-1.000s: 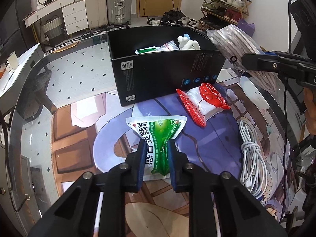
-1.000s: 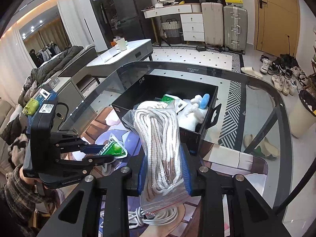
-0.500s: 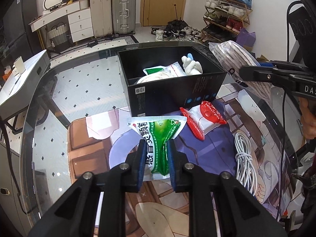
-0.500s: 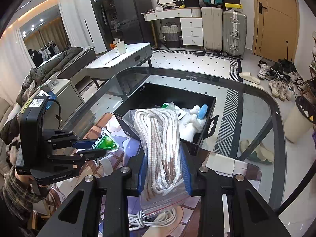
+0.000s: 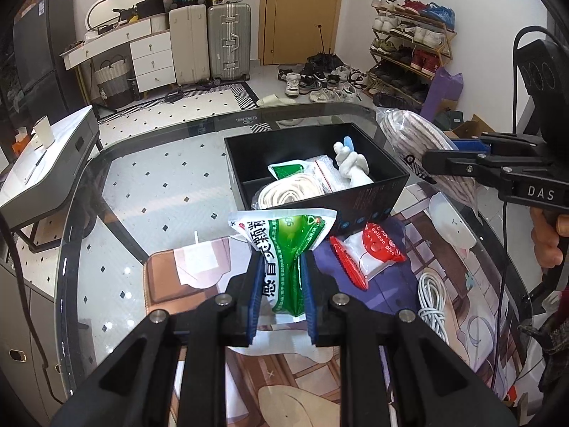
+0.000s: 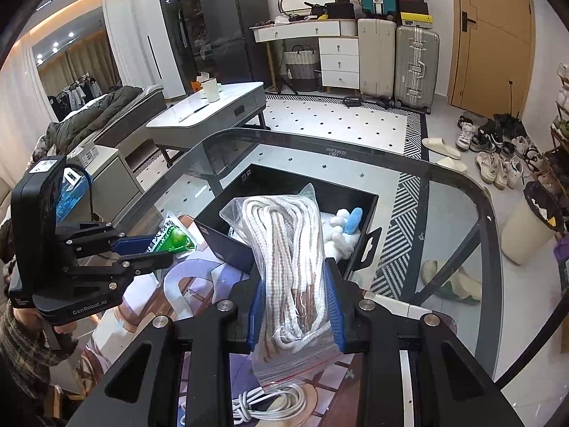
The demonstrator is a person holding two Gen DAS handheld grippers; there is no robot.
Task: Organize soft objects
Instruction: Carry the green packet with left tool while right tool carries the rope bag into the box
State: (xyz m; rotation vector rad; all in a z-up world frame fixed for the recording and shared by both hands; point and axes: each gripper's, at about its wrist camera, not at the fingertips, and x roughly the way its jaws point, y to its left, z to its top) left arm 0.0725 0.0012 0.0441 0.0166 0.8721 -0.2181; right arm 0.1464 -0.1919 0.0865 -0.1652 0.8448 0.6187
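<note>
My left gripper [image 5: 282,270] is shut on a green and white pouch [image 5: 284,245] and holds it in the air, just short of the black box [image 5: 370,197]. It also shows in the right wrist view [image 6: 142,249]. My right gripper [image 6: 294,284] is shut on a clear bag of white rope [image 6: 284,249], held above the box's right end [image 6: 355,259]. The bag shows at the right in the left wrist view [image 5: 416,142]. The box holds a coiled rope [image 5: 288,192], a green packet [image 5: 286,170] and a white plush toy [image 5: 350,163].
On the printed mat [image 5: 373,373] lie a red and white wipes pack [image 5: 370,249] and a white cable coil [image 5: 432,295]. The glass table's rounded edge [image 5: 71,249] runs at the left. A low white table [image 6: 213,110] stands beyond.
My left gripper has risen with the green pouch and moved toward the box. My right gripper with the rope bag has lifted and shifted slightly over the box.
</note>
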